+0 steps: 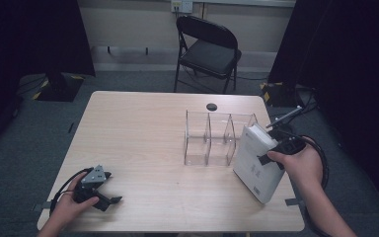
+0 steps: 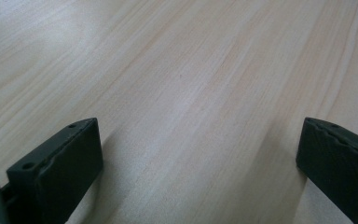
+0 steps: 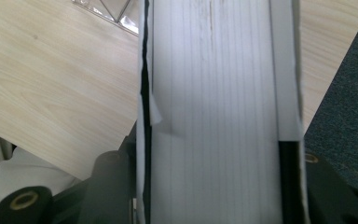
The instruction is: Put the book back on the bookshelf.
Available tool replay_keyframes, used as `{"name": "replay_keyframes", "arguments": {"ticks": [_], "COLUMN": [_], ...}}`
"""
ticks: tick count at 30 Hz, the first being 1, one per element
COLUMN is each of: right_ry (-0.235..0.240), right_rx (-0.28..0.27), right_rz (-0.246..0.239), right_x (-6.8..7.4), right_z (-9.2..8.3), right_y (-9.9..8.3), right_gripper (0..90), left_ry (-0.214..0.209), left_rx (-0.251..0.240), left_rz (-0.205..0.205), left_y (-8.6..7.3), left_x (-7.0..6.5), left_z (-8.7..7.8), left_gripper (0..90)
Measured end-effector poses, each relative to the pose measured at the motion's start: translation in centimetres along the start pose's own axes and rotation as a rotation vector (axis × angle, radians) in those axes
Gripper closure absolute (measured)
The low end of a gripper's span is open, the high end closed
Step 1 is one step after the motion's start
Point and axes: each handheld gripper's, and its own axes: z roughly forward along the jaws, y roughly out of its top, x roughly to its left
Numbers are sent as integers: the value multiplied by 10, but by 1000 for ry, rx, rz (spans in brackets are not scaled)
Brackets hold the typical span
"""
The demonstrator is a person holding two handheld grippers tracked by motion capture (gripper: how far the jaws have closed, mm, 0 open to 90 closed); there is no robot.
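A thick white book [image 1: 259,163], closed and tilted on edge, stands just beside the clear acrylic organizer [image 1: 217,138].

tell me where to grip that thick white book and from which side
Grip the white book across its thickness at the open page edge, coming from above on the right, as the right gripper does. It stands tilted beside the clear divider rack, so that edge is free and both covers give flat faces.

Open tool [image 2: 198,163] over bare table [image 2: 191,70]
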Motion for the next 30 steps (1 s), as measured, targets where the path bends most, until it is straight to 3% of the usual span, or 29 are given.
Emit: {"name": "replay_keyframes", "arguments": {"ticks": [2,9,13,21,30], "right_ry": [-4,-15,-19,-32,-40], "right_rx": [-4,-13,-27,-34,-37], "right_rz": [22,27,62,58,88], "right_x": [1,-2,-4,-4,-5], "right_z": [0,-4,-6,-6,-6], "right_y": [1,8,11,22,31], "right_gripper": [522,522,522,522,522], "left_ry": [0,0,0,1,1], "left_rx": [0,1,1,1,0], "left_rz": [0,0,-1,0,0], "left_y": [0,0,0,0,0], "left_x": [0,0,0,0,0], "left_z": [0,0,0,0,0], "left_gripper": [0,0,0,0,0]}}
